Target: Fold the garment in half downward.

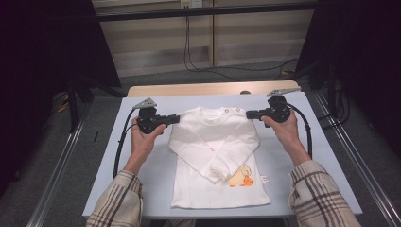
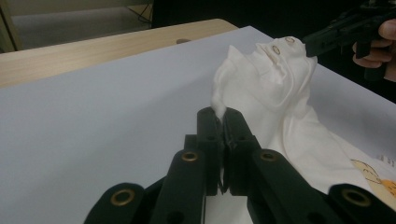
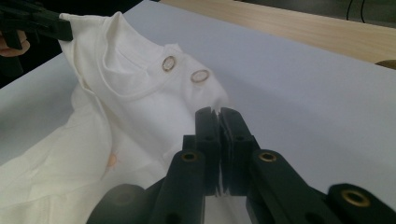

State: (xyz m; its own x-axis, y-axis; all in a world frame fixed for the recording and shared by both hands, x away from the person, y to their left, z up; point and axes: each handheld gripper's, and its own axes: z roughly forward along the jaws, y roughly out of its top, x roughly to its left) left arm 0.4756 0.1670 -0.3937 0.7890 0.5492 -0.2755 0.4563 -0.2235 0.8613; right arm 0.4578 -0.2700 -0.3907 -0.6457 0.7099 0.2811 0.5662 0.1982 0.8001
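Note:
A small white long-sleeved shirt [image 1: 213,156] lies face up on the pale sheet, both sleeves folded across its chest, an orange duck print near the hem. My left gripper [image 1: 177,118] is shut on the shirt's left shoulder, and in the left gripper view [image 2: 223,114] white cloth pokes out between its jaws. My right gripper [image 1: 248,114] is shut on the right shoulder, close to two snap buttons [image 3: 182,69]; cloth is pinched in its tips [image 3: 217,112]. Both shoulders are lifted a little off the sheet, so the shirt [image 2: 275,93] hangs stretched between the grippers.
The pale sheet [image 1: 151,165] covers a wooden table [image 1: 189,89] whose far edge shows bare. Black cables trail from each gripper down along the forearms. Metal rails run along the floor on both sides.

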